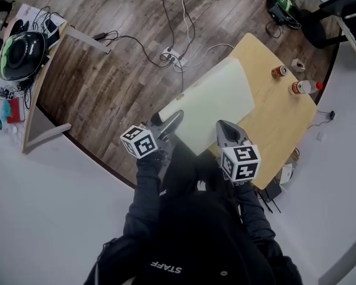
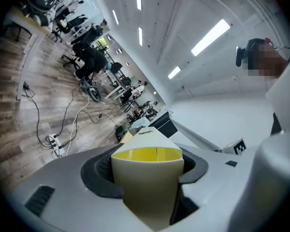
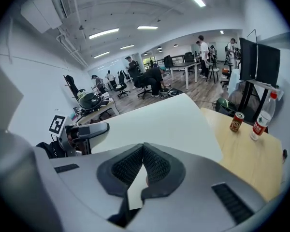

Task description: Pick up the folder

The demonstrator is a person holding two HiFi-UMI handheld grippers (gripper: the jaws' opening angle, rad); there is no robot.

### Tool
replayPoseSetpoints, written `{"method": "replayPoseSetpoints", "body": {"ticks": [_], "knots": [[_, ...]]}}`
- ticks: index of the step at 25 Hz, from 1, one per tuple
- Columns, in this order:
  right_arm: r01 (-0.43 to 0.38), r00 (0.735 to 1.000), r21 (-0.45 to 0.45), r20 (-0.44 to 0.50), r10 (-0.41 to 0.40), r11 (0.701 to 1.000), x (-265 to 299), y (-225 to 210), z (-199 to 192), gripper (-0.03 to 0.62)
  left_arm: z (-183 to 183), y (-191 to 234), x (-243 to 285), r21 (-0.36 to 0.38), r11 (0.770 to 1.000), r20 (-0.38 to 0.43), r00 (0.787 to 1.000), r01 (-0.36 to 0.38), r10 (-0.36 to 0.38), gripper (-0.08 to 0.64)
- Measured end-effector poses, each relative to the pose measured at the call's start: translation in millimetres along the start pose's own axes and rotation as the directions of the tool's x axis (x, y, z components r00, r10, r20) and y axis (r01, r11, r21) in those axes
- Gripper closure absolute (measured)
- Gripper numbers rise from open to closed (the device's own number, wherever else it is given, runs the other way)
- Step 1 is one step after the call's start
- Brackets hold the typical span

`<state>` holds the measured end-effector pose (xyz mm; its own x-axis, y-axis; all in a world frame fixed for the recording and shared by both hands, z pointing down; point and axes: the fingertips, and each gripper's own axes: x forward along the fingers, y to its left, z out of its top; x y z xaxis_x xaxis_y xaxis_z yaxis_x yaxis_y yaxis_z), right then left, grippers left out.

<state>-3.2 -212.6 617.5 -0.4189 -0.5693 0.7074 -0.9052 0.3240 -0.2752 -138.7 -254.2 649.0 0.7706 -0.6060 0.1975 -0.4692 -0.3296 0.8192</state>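
While the left gripper (image 1: 168, 125) clamps the folder (image 1: 216, 100) at its near-left end and the right gripper (image 1: 226, 133) pinches its near edge above the table (image 1: 285, 117), lifting seems under way, next needing an even raise.

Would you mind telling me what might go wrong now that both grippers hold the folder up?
The right gripper pinches a thin edge of the folder, so it may slip out. The left gripper clamps the folder's gaping end, which may get crushed. Both grips sit at the near edge, so the far end could sag or swing toward the can and bottle on the table.
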Motion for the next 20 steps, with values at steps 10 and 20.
{"method": "replayPoseSetpoints", "body": {"ticks": [10, 20], "knots": [[0.048, 0.977, -0.021, 0.208, -0.043, 0.999, -86, -17, 69, 0.571, 53, -129, 20, 0.282, 0.959, 0.045, 0.999, -0.034, 0.022, 0.259], [0.075, 0.916, -0.073, 0.399, -0.04, 0.994, -182, -25, 128, 0.571, 78, -254, 34, 0.553, 0.829, 0.09, 0.995, -0.087, 0.044, 0.261]]}}
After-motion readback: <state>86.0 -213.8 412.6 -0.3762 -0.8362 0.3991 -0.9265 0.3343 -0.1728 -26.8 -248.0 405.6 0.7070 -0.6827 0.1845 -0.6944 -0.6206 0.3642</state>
